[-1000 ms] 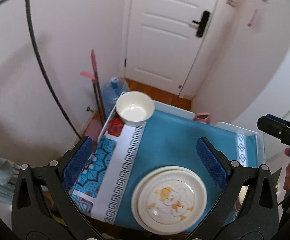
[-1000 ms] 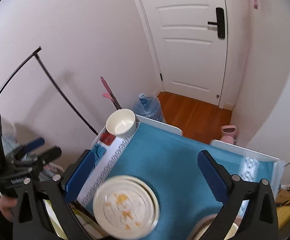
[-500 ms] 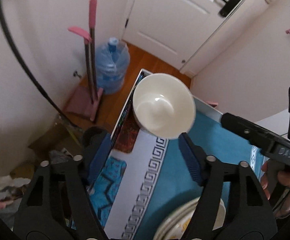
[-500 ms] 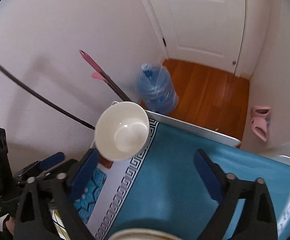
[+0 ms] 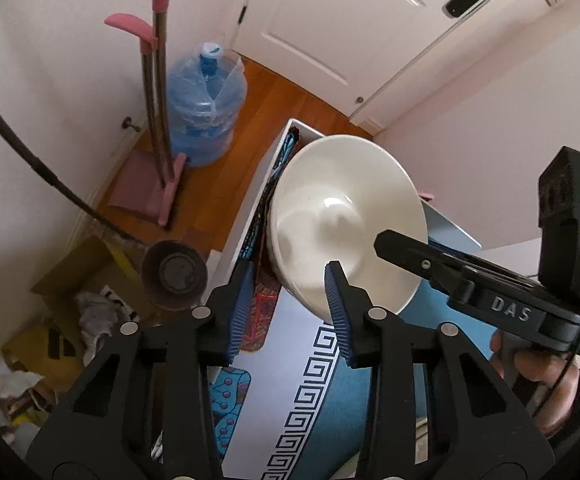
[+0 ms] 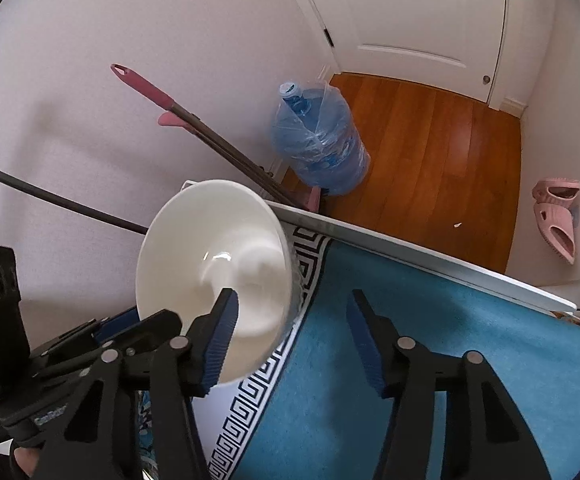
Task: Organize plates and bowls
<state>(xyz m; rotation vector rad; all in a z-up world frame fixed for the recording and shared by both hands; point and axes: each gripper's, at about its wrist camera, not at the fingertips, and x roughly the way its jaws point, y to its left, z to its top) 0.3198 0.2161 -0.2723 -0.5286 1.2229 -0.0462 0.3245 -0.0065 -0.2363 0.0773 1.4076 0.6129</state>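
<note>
Two grippers at one white ceramic bowl on blue-clothed tabletop: left gripper and right gripper fingers closing astride its rim, not yet pinching. Step: grasping. Next: firm clamp, lift.

White bowl sits mid-frame in the left wrist view, left of centre in the right wrist view. Plain, glossy, deep, empty, opening upward, a highlight glinting at its bottom. It stands at the corner of the blue cloth, on its white key-patterned border.
</note>
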